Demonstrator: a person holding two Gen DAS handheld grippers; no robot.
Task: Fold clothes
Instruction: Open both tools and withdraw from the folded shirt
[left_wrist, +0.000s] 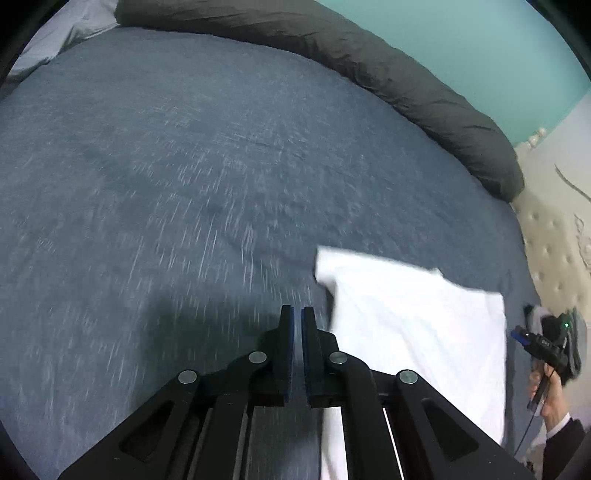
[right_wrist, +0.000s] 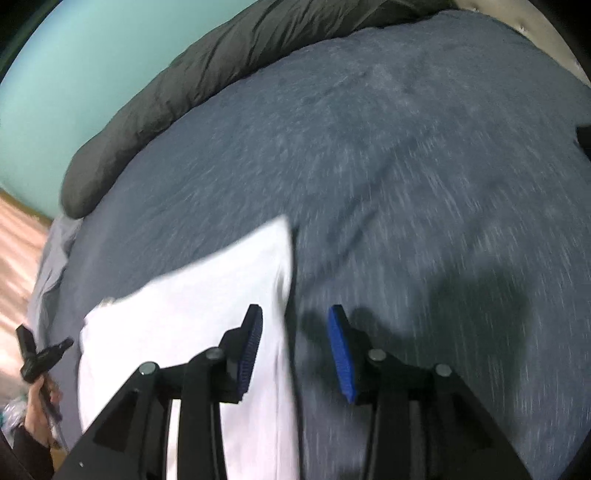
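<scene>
Looking down from the left wrist, the left gripper (left_wrist: 297, 314) is hanging over the blue bed sheet (left_wrist: 166, 166). Its two blue pads are sitting almost together with only a thin slit between them, and nothing is caught there. The white cloth (left_wrist: 417, 332) is lying flat on the sheet, just to the right of this claw and partly under its black frame. A long dark grey quilt roll (left_wrist: 369, 70) is running along the far edge of the bed, next to the teal wall (left_wrist: 461, 37). Only this view is showing the cream padded headboard (left_wrist: 554, 240) on the right, and the right gripper (left_wrist: 543, 339) with a hand (left_wrist: 550, 395) holding it at the right edge of the cloth. That far claw is too small to tell how its pads are standing. Lots of bare sheet is lying open to the left and ahead.

Looking down from the right wrist, the right gripper (right_wrist: 295, 321) is holding its pads wide apart with nothing between them. Its left pad is hanging over the right edge of the white cloth (right_wrist: 192, 314), and its right pad is over bare blue sheet (right_wrist: 406, 147). Only this view is showing the pinkish floor (right_wrist: 18, 251) past the left edge of the bed. The left gripper (right_wrist: 40, 354) is showing small at the left side of the cloth, held by a hand (right_wrist: 40, 413). The quilt roll (right_wrist: 166, 96) is lying far off by the wall (right_wrist: 74, 74). Open sheet is spreading wide to the right.
</scene>
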